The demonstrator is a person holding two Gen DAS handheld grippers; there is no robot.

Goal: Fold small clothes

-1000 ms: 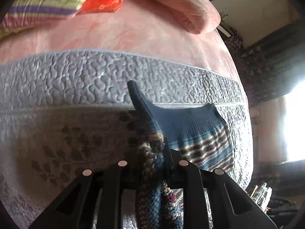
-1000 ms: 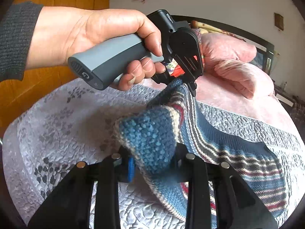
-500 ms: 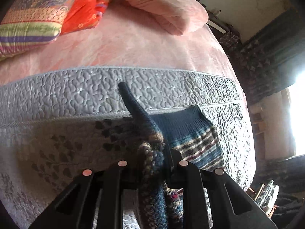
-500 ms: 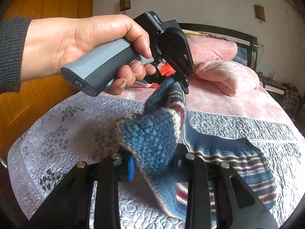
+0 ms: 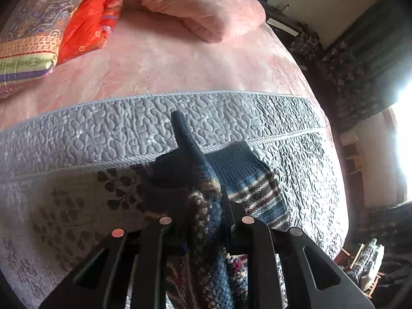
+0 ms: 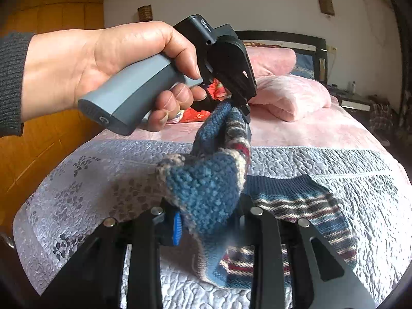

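Observation:
A small knitted garment (image 6: 206, 190), blue with cream and dark red stripes, is held up by one edge above a grey quilted bedspread (image 6: 108, 170). My right gripper (image 6: 206, 213) is shut on a bunched blue corner. A hand (image 6: 108, 61) holds my left gripper (image 6: 243, 108), shut on the same edge further along and higher. In the left wrist view, the left gripper (image 5: 206, 221) pinches the knit (image 5: 208, 206). The ribbed and striped far end (image 5: 247, 177) lies flat on the quilt (image 5: 103, 134).
A pink blanket (image 5: 180, 61) covers the bed beyond the quilt, with pink pillows (image 5: 206, 13) and a red and patterned cushion (image 5: 85, 25) at the head. A wooden wardrobe (image 6: 38, 134) stands left, a dark headboard (image 6: 283, 37) behind. The bed's right edge drops off near a bright window (image 5: 404, 139).
Both grippers have lifted the held edge a little higher and tilted up. Less of the garment lies flat on the quilt. More of the pillows shows in the left wrist view.

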